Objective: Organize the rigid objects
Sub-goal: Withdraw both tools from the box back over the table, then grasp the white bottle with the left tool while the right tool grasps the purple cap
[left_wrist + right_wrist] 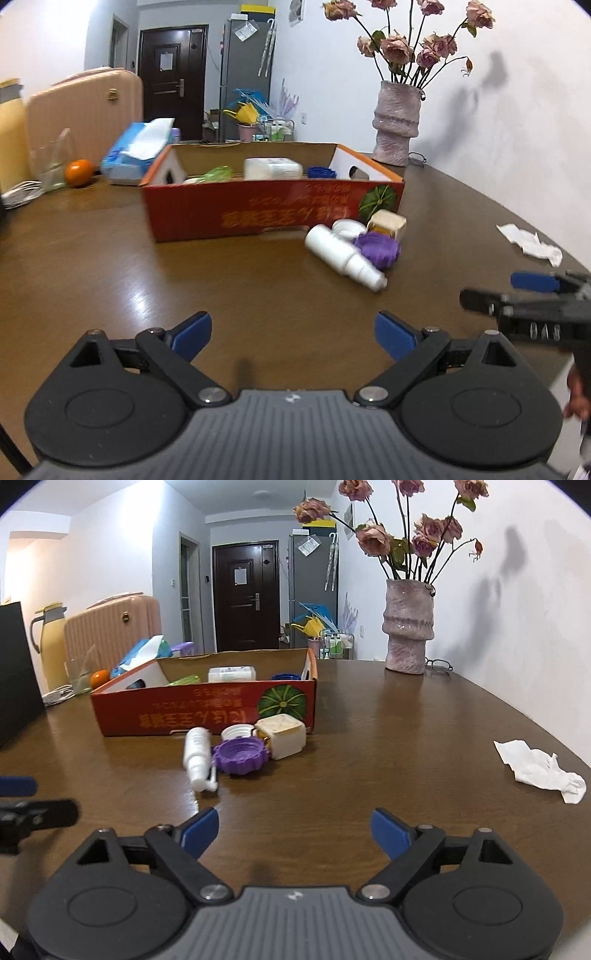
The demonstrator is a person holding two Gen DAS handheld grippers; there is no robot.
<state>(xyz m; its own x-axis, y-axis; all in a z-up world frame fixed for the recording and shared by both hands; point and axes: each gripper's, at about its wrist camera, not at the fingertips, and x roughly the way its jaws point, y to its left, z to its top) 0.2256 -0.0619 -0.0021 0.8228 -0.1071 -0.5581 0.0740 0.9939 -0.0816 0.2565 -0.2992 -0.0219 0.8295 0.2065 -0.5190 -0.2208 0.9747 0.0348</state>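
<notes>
A red cardboard box (258, 216) (207, 710) stands open on the brown table, with a white container (272, 168), a blue lid (321, 172) and a green item (218, 173) inside. In front of it lie a white spray bottle (343, 258) (197, 755), a purple ridged lid (378, 249) (240, 755), a white cap (347, 227) (238, 733) and a cream square box (388, 223) (282, 734). My left gripper (293, 334) is open and empty, well short of them. My right gripper (295, 830) is open and empty; it also shows in the left wrist view (491, 290).
A vase of dried roses (408, 627) stands at the back right, glasses (439, 663) beside it. A crumpled tissue (539, 770) lies at right. A tissue pack (136, 153), an orange (78, 172), a glass (53, 166) and a pink suitcase (81, 110) are at left.
</notes>
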